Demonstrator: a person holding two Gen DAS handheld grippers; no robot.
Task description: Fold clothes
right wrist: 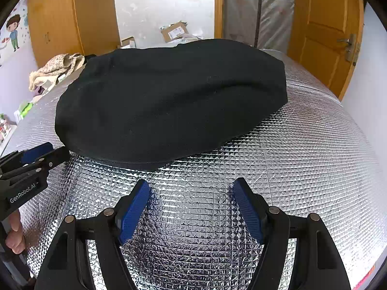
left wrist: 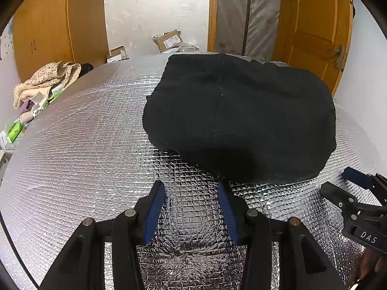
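the left gripper (left wrist: 191,188) hangs just above the silver mat (left wrist: 84,145) with its blue pads spread apart and nothing between them. the right gripper (right wrist: 191,188) sits the same way, jaws wide and empty, close beside the left one.

the black garment (right wrist: 169,101) lies flat on the mat straight ahead of both, its near hem just beyond the fingertips and touching neither. it already looks like a compact, doubled-over shape with a layered near edge, though whether more folds are due cannot be told from this. its long side runs across the view, left to right. the left gripper faces the garment's left part (left wrist: 241,116), the right gripper its right part; both stand about equally near the hem.
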